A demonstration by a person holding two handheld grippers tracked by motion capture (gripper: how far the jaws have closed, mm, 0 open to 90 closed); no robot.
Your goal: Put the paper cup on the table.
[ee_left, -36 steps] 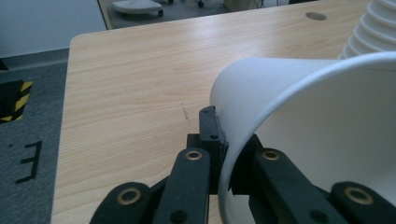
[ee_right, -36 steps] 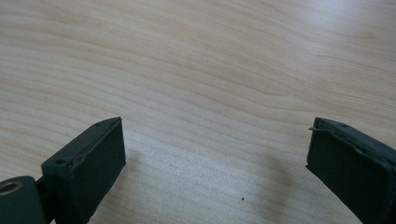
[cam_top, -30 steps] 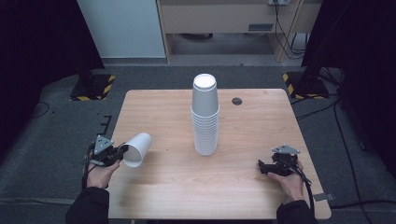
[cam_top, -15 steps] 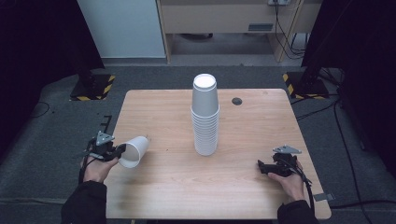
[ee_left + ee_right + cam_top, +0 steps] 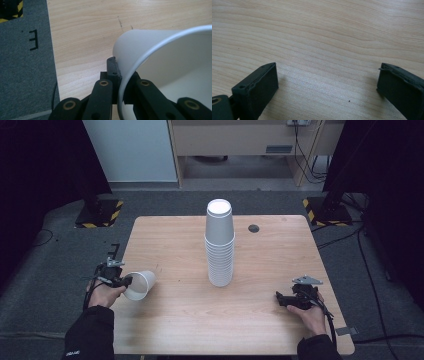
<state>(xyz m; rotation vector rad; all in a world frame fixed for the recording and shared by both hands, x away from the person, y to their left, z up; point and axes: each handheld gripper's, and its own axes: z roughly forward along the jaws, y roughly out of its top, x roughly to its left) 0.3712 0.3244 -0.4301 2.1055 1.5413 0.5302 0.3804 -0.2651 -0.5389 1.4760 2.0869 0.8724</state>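
a: left gripper (image 5: 121,281)?
b: clamped on paper cup (image 5: 139,284) rim, at table (image 5: 175,320) left edge.
a: right gripper (image 5: 281,299)?
b: jaws apart, nothing held. bare wood between it and cup stack (image 5: 219,251).

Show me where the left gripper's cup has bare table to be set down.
Bare wood runs between the held paper cup and the cup stack, and along the near edge to the right gripper. The far left corner is bare too. Only the table middle is taken; a small black disc sits far right.
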